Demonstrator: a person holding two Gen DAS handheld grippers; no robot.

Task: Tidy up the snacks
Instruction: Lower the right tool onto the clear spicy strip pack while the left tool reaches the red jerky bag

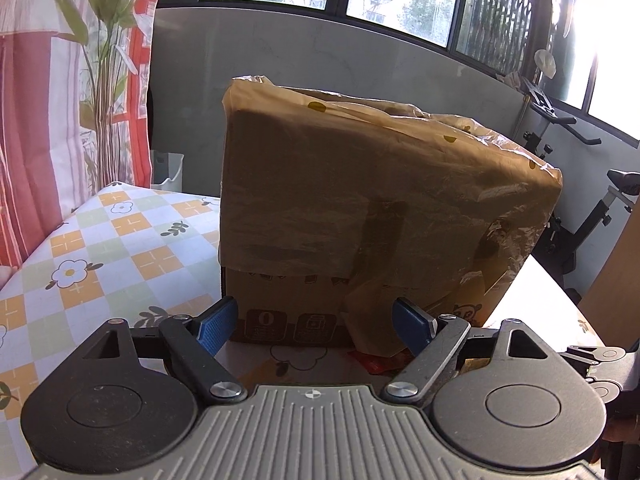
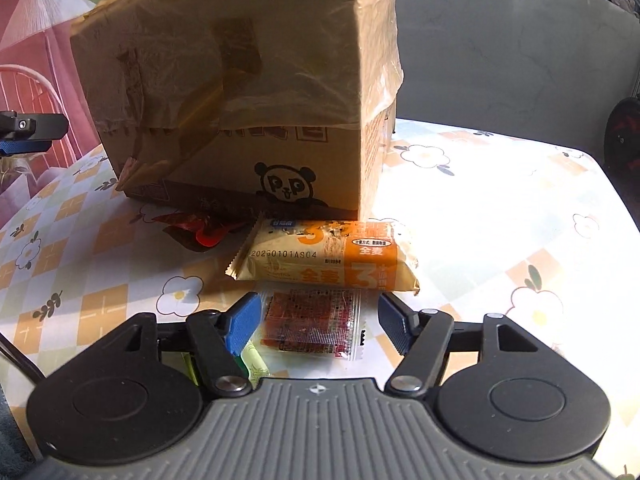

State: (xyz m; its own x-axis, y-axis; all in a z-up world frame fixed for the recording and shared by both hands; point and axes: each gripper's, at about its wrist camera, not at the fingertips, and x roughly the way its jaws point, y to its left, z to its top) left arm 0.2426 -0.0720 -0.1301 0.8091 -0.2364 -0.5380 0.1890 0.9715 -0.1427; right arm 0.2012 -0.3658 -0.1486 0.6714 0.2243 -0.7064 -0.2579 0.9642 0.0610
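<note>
A cardboard box lined with a yellowish plastic bag [image 1: 380, 200] stands on the table; it also shows in the right wrist view [image 2: 248, 92]. My left gripper [image 1: 316, 324] is open and empty, close in front of the box. My right gripper [image 2: 316, 320] is open, its fingers on either side of a clear packet of red snack [image 2: 316, 324] lying on the table. Just beyond lies an orange and yellow snack bar [image 2: 328, 258]. A red wrapper [image 2: 196, 230] lies at the box's base; it also shows in the left wrist view [image 1: 380, 362]. A green packet [image 2: 252, 364] lies under my right gripper.
The table has a checked floral cloth [image 1: 100, 248]. A curtain [image 1: 60, 80] hangs at the left. An exercise bike [image 1: 592, 208] stands at the right behind the table. The left gripper's tip [image 2: 28, 132] shows at the left edge of the right wrist view.
</note>
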